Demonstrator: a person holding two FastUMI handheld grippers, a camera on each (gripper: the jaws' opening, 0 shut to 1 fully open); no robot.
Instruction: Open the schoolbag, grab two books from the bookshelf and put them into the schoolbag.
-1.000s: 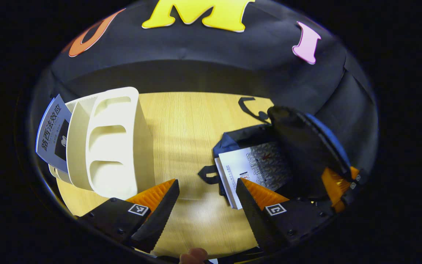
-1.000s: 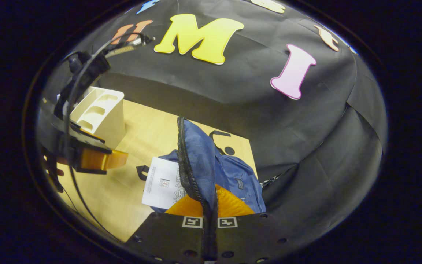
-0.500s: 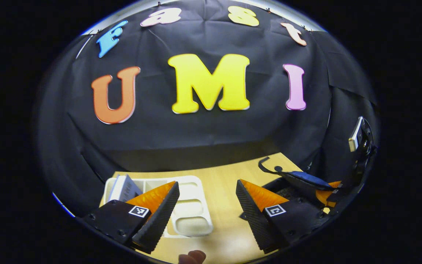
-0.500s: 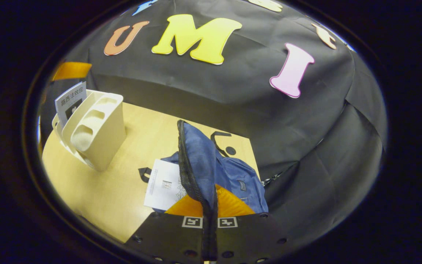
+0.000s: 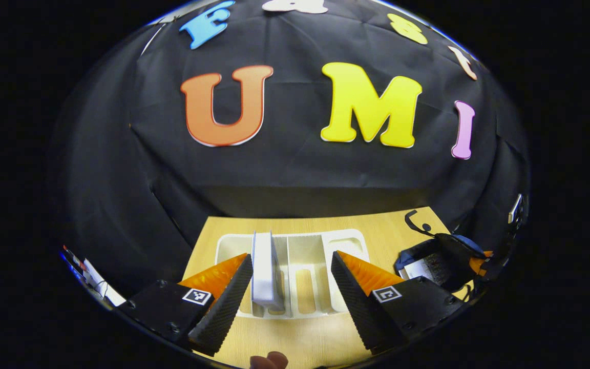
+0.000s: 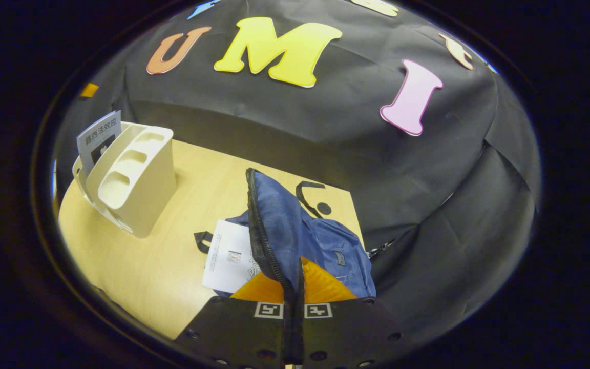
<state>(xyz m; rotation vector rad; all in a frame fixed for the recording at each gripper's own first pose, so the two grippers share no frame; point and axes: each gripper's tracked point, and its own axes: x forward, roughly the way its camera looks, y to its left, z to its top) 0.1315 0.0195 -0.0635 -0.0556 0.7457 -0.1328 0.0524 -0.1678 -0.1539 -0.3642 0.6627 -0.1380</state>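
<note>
Left gripper view: the left gripper (image 5: 289, 287) was found spread wide and holding nothing. The remaining book (image 5: 264, 271) stood on edge in the bookshelf (image 5: 343, 241), between the fingers toward the left one, its spine running toward 12 o'clock. This gripper was judged the nearer tool for the second pick.

Right gripper view: the right gripper (image 6: 293, 307) was seen clamped on the schoolbag (image 6: 295, 230) flap, lifted toward 12 o'clock. The first book (image 6: 229, 256) lay in the mouth at 10 o'clock; the bookshelf stood farther off at 10 o'clock.

Black cloth wall (image 5: 285, 174) behind a light wooden table (image 6: 136, 266).
</note>
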